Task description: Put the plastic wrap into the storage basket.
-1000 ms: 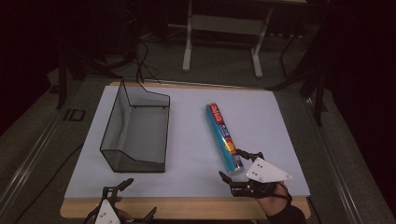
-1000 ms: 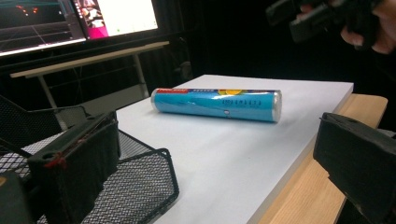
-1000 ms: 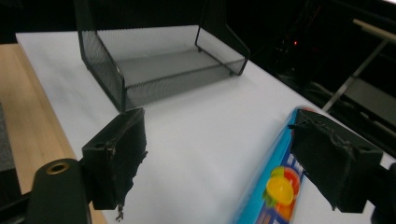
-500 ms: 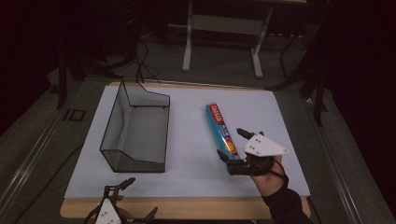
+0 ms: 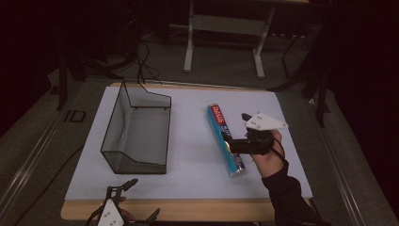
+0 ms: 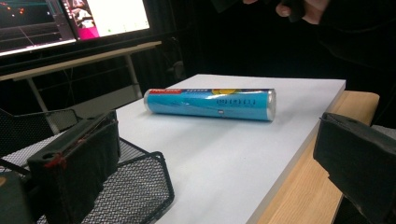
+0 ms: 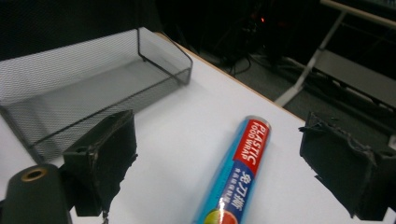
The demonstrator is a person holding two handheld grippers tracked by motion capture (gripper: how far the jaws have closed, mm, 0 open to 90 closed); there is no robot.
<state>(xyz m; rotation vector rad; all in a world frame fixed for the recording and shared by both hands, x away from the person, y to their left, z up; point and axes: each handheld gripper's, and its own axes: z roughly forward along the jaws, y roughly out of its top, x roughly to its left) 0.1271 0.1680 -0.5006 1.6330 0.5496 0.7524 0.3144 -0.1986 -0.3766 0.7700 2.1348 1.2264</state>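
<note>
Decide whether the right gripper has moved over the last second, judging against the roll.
Yes. The right gripper has moved away from the table's near edge, up alongside the roll, and now sits open over its middle.

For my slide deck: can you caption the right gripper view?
Open tongs straddle a blue plastic food wrap roll lying on the white table, black wire mesh tray beyond.

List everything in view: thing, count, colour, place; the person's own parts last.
mesh tray: one, black wire, left half of the white board, nothing in it.
plastic wrap roll: one, blue with a red end, lying flat right of the tray.
white board: one, on the wooden table.
desk frame: one, white, on the floor behind.
monitors: lit, beyond the table in the left gripper view.
right gripper: open, over the roll.
left gripper: open, near edge.
</note>
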